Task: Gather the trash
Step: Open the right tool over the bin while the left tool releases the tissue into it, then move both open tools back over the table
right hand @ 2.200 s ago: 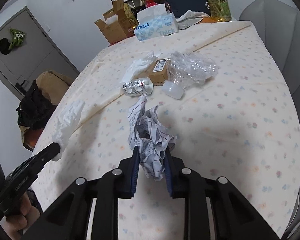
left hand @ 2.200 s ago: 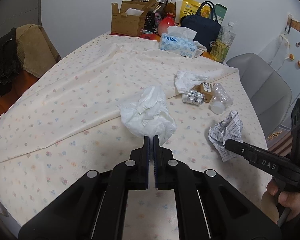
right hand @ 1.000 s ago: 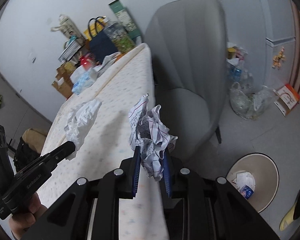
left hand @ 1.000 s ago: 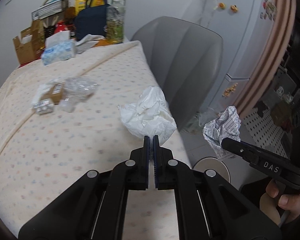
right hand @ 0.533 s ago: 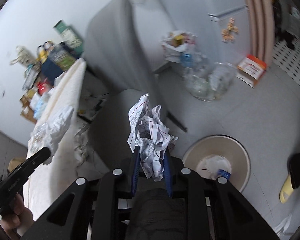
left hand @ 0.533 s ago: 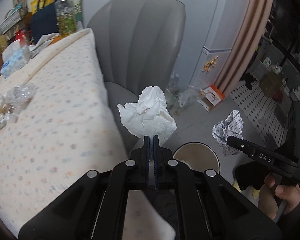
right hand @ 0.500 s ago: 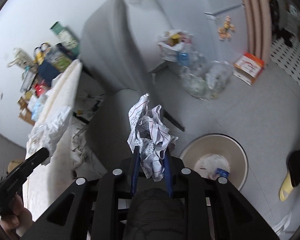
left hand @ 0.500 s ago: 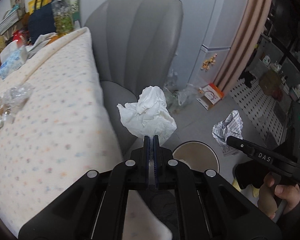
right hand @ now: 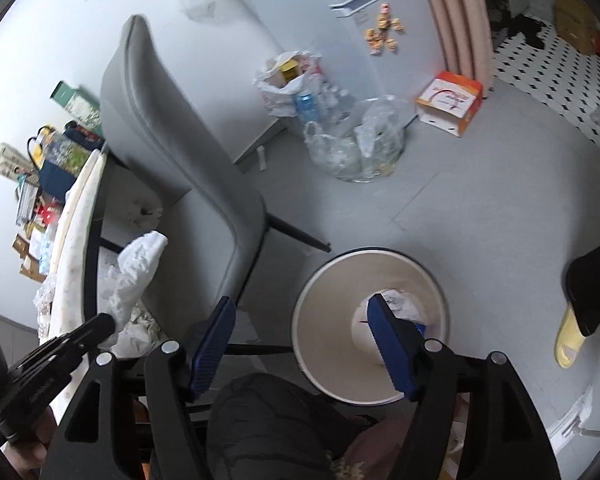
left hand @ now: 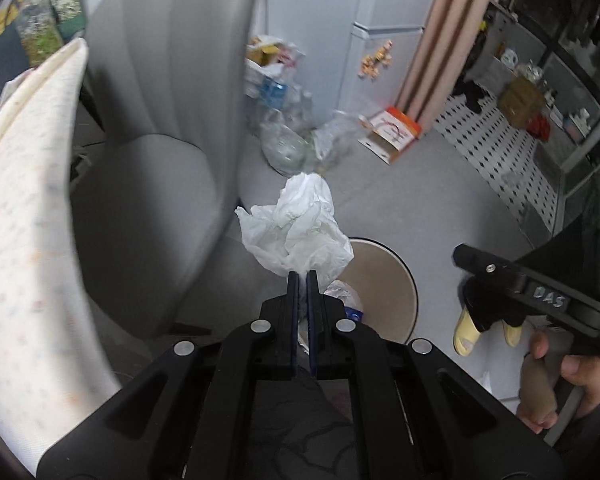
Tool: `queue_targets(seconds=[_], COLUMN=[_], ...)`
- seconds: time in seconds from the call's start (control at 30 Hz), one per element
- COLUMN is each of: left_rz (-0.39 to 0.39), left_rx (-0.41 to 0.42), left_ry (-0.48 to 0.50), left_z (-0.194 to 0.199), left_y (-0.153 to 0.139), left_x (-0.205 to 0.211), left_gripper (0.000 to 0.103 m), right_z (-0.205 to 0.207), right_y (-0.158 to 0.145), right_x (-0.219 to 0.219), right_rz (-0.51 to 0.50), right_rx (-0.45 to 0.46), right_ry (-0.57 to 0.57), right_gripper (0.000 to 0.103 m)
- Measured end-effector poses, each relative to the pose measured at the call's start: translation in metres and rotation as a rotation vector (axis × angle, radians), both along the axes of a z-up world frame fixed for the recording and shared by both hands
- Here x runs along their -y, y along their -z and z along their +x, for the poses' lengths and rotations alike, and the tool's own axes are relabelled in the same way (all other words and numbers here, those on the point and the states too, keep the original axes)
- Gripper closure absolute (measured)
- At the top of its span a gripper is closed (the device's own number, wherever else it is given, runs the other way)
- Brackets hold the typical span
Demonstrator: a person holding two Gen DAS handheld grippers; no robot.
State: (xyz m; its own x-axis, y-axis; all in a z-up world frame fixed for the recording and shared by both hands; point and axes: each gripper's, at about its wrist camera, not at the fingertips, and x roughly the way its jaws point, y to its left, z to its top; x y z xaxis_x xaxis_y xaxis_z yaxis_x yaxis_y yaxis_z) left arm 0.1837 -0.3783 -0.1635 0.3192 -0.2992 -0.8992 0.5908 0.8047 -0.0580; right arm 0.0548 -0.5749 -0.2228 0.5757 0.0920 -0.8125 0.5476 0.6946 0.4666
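Note:
My left gripper (left hand: 300, 277) is shut on a crumpled white tissue (left hand: 296, 228), which hangs just above the near rim of a round beige bin (left hand: 388, 280) on the floor. In the right wrist view the tissue (right hand: 140, 268) shows at the left, beside the chair. My right gripper (right hand: 300, 303) hovers over the bin (right hand: 328, 360) with its jaws opening and nothing between the blue pads. Crumpled paper (right hand: 398, 302) lies at the bin's bottom, partly hidden by the right finger.
A grey chair (right hand: 172, 140) stands close to the left of the bin. The cloth-covered table (left hand: 16, 240) is further left. Clear bags of bottles (right hand: 352, 152) and an orange-white box (right hand: 452, 100) lie on the floor beyond. A foot in a yellow slipper (right hand: 572, 340) is at the right.
Both grippers swung from the table, past the chair, down over the bin. The right jaws opened and the patterned paper left them. The left still holds the tissue.

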Motion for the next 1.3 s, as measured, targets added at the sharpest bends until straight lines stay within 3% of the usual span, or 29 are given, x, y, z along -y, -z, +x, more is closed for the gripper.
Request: queue_targets(seconds=[0.17, 0.27, 0.3, 0.37, 0.4, 0.43, 0.57, 0.63, 0.7, 0.83, 1.3], left_rz=[0.046, 0.075, 0.075, 0.077, 0.062, 0.046, 0.050, 0.039, 0.021, -0.031, -0.169], left_rx=[-0.068, -0.109, -0.127, -0.147, -0.144, -0.123, -0.093, -0.061, -0.033, 0.012, 0.138], left_ry=[0.050, 0.083, 0.094, 0.077, 0.067, 0.057, 0.016, -0.029, -0.068, -0.141, -0.353], left_z=[-0.006, -0.010, -0.011, -0.011, -0.011, -0.010, -0.001, 0.007, 0.013, 0.024, 0.043], left_y=[0.027, 0.041, 0.045, 0.051, 0.051, 0.048, 0.036, 0.022, 0.008, -0.025, -0.098], left_x=[0.035, 0.055, 0.059, 0.064, 0.062, 0.059, 0.042, 0.027, 0.013, -0.027, -0.160], left_gripper=[0.098, 0.098, 0.093, 0.059, 0.034, 0.029, 0.027, 0.020, 0.012, 0.006, 0.006], right_z=[-0.023, -0.033, -0.035, -0.035, -0.036, -0.035, -0.027, -0.020, -0.013, 0.000, 0.060], right_y=[-0.005, -0.004, -0.003, -0.001, 0.000, 0.001, 0.002, 0.000, -0.006, -0.021, -0.093], right_x=[0.023, 0.033, 0.036, 0.038, 0.038, 0.038, 0.030, 0.023, 0.014, -0.006, -0.103], right_rz=[0.001, 0.012, 0.013, 0.016, 0.018, 0.020, 0.031, 0.029, 0.025, 0.018, -0.040], right_rx=[0.024, 0.030, 0.028, 0.027, 0.027, 0.027, 0.026, 0.032, 0.045, 0.078, 0.169], right_ry=[0.055, 0.077, 0.083, 0.088, 0.089, 0.089, 0.083, 0.067, 0.051, 0.015, -0.164], right_gripper=[0.025, 0.025, 0.025, 0.025, 0.025, 0.025, 0.025, 0.025, 0.019, 0.011, 0.007])
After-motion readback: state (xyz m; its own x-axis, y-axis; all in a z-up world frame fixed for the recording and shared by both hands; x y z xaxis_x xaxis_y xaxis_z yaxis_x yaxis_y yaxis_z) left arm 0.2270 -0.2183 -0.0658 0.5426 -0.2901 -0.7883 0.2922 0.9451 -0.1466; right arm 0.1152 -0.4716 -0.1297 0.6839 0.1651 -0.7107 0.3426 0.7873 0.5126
